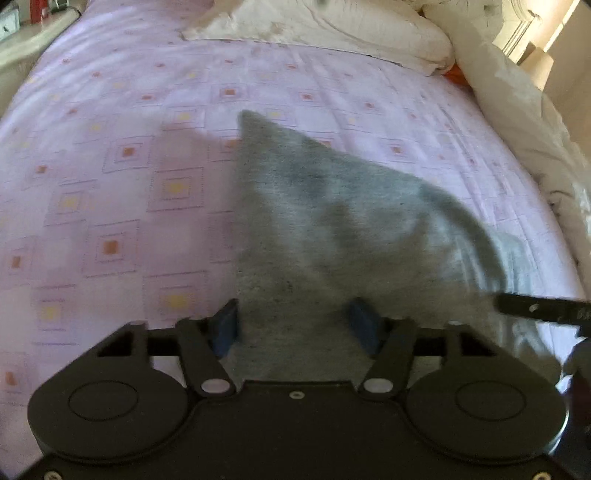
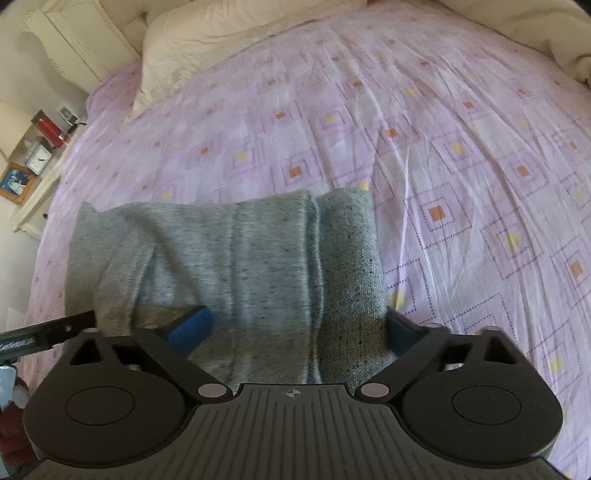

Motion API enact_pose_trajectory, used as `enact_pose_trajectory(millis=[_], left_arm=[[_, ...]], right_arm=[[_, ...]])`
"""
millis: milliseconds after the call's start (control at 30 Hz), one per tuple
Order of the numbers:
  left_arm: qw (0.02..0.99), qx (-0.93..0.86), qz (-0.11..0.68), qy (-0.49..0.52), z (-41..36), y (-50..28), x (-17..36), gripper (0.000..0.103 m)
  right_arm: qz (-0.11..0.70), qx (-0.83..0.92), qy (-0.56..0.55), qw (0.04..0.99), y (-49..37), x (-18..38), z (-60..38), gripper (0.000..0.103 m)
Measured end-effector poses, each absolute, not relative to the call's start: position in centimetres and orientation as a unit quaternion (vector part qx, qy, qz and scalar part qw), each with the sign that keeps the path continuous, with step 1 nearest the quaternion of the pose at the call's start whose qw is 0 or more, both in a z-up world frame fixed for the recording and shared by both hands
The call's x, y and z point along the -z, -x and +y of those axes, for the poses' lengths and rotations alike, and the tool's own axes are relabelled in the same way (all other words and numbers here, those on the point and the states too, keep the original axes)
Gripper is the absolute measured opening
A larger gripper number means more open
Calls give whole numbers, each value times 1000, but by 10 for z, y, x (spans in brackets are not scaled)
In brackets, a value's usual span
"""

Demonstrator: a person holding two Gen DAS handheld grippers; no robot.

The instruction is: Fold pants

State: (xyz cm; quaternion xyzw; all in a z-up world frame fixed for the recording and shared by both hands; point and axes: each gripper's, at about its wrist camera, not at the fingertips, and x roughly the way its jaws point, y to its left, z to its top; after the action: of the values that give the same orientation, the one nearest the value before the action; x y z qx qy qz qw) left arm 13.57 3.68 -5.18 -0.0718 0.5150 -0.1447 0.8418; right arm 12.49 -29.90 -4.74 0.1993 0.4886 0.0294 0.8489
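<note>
Pillows (image 1: 332,29) sit at twelve o'clock on your bed (image 1: 110,147). Grey pants (image 2: 229,266) lie between both sets of spread fingers: your left gripper (image 1: 297,325) and right gripper (image 2: 295,328) straddle the cloth, pinching nothing.

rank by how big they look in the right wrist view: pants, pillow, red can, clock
1. pants, largest, but they lie nearest the camera
2. pillow, partly cut off by the frame
3. red can and clock look alike in size, both small and far off, so I won't rank them
</note>
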Motion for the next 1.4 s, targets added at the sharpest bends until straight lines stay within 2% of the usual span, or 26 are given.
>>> enact_pose_trajectory(millis=[33, 67, 100, 167, 233, 533, 700, 867, 1000, 1100, 1200, 1233, 1267, 1400], left_arm=[[842, 138, 517, 67, 34, -136, 52, 63], [845, 136, 513, 68, 33, -135, 51, 56], [848, 134, 508, 74, 33, -133, 49, 50], [856, 124, 496, 81, 36, -126, 43, 26], [868, 113, 479, 69, 37, -116, 35, 19], [906, 102, 411, 13, 40, -98, -14, 15], [913, 103, 394, 28, 55, -144, -54, 15], [916, 89, 389, 30, 66, -202, -70, 16], [907, 74, 413, 43, 69, -237, -49, 16], [889, 57, 451, 50, 74, -259, -15, 25], [867, 5, 497, 18, 80, -273, 35, 26], [864, -6, 503, 3, 82, -271, 50, 32], [880, -1, 475, -2, 85, -262, 52, 32], [885, -12, 460, -73, 83, -235, 50, 31]], right_arm=[[481, -56, -218, 847, -122, 46, -300, 46], [472, -63, -229, 849, -118, 44, -300, 35], [464, -58, -214, 857, -114, 40, -297, 33], [450, -60, -182, 872, -106, 31, -288, 29], [434, -64, -146, 886, -98, 21, -277, 27], [366, -97, -122, 918, -92, -32, -257, 25], [349, -111, -143, 920, -149, -56, -258, 25], [349, -121, -152, 917, -216, -59, -249, 25], [366, -121, -152, 910, -256, -43, -244, 26], [394, -103, -162, 899, -279, -9, -248, 28], [434, -55, -150, 887, -295, 37, -253, 37], [432, -52, -158, 887, -295, 49, -258, 47], [423, -52, -179, 887, -291, 55, -265, 50], [393, -45, -202, 896, -274, 50, -273, 50]])
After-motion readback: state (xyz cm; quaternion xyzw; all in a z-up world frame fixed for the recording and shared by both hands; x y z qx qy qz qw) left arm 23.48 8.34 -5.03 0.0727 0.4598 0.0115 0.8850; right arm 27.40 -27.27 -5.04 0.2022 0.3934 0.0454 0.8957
